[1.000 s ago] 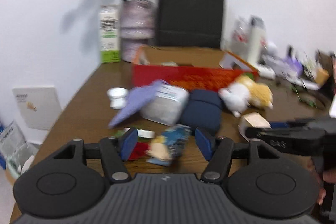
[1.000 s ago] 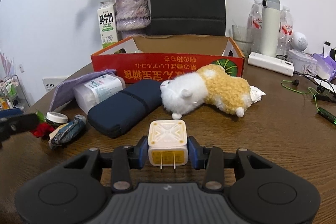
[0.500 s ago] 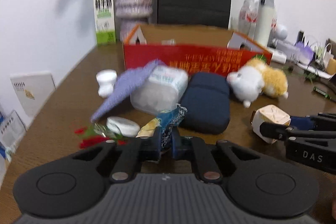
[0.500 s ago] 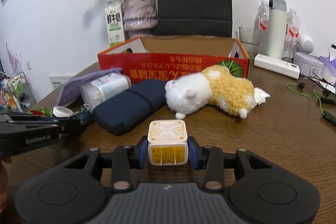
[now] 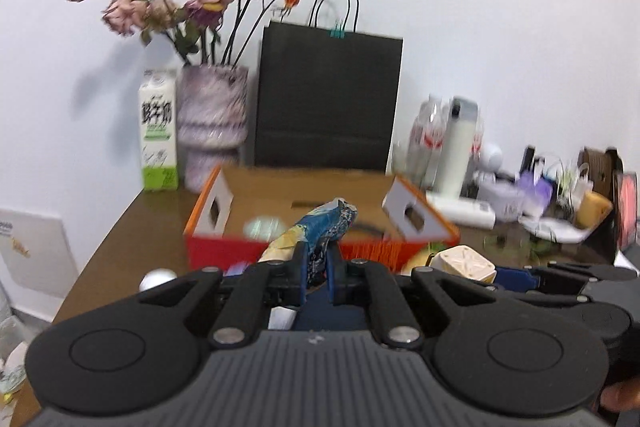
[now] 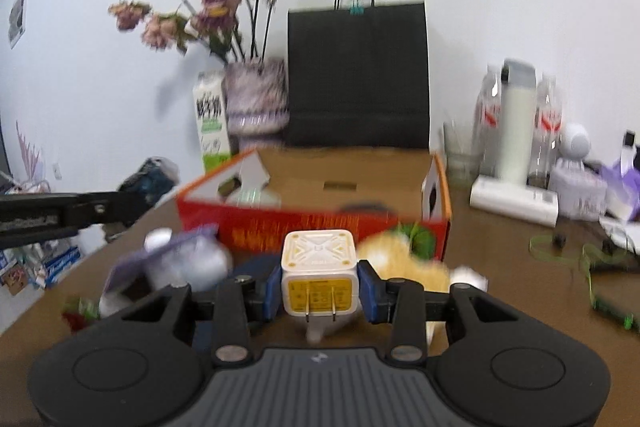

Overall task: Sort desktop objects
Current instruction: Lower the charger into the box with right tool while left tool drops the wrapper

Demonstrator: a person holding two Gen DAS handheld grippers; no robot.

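My left gripper is shut on a crumpled blue and yellow snack wrapper, held up in front of the open red cardboard box. My right gripper is shut on a cream cube-shaped plug adapter, prongs facing the camera, raised off the table before the same red box. In the left wrist view the adapter and the right gripper's arm show at the right. The left gripper with its wrapper appears at the left of the right wrist view.
Behind the box stand a black paper bag, a vase of dried roses and a milk carton. Bottles and a thermos, a white power strip and cables crowd the right. A plush toy, a navy case and a tissue pack lie in front.
The left gripper closed on the wrapper and lifted it off the table toward the box. The right gripper rose with the adapter, also nearer the box.
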